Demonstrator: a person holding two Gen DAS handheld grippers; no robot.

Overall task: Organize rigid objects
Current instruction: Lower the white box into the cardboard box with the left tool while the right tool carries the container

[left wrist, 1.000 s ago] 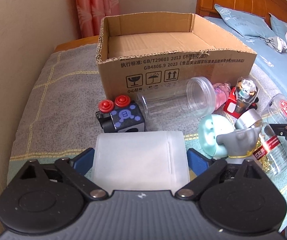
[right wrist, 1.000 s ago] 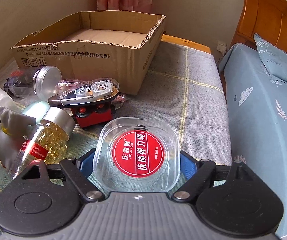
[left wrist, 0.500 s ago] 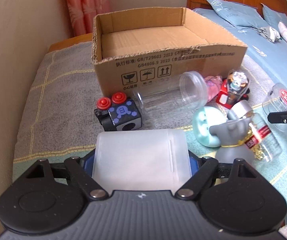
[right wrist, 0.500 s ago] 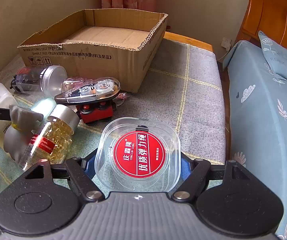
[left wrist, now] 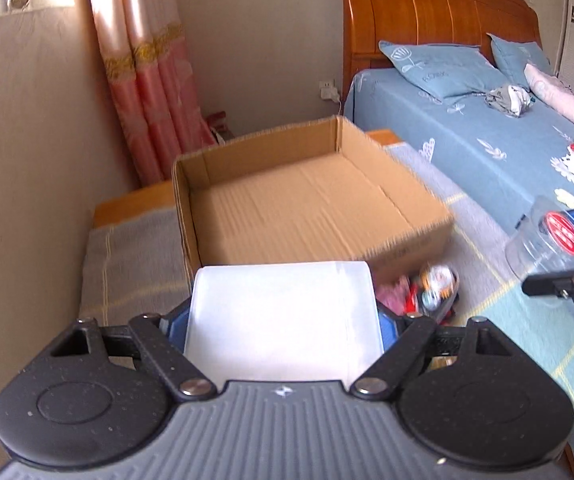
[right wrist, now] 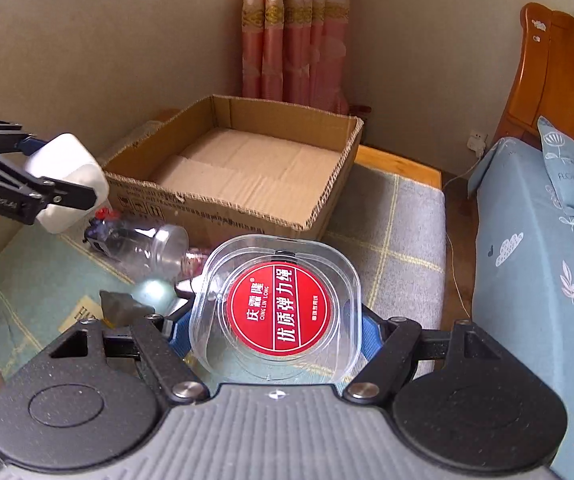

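— Bedroom corner, pink curtain (right wrist: 295, 28) at the back, blue bed (right wrist: 535, 264) alongside, and a low table (right wrist: 387, 216) under a grey checked cloth carrying the cardboard box (right wrist: 247, 168).

— Both hands loaded?

— Yes. The left gripper (left wrist: 283, 316) has its jaws closed snug on a white plastic tub (left wrist: 283, 320), held up off the cloth and level with the box's near wall. I'd say that height is for clearing the rim.

— And the other?

— The right gripper (right wrist: 275, 320) has its jaws pressed on the sides of a clear container with a red label (right wrist: 277, 304), lifted above the table's near edge, facing the box.

— What's left behind?

— A clear jar (right wrist: 147, 246) lying on its side and small toys hard against the box's front wall. The box looks empty.
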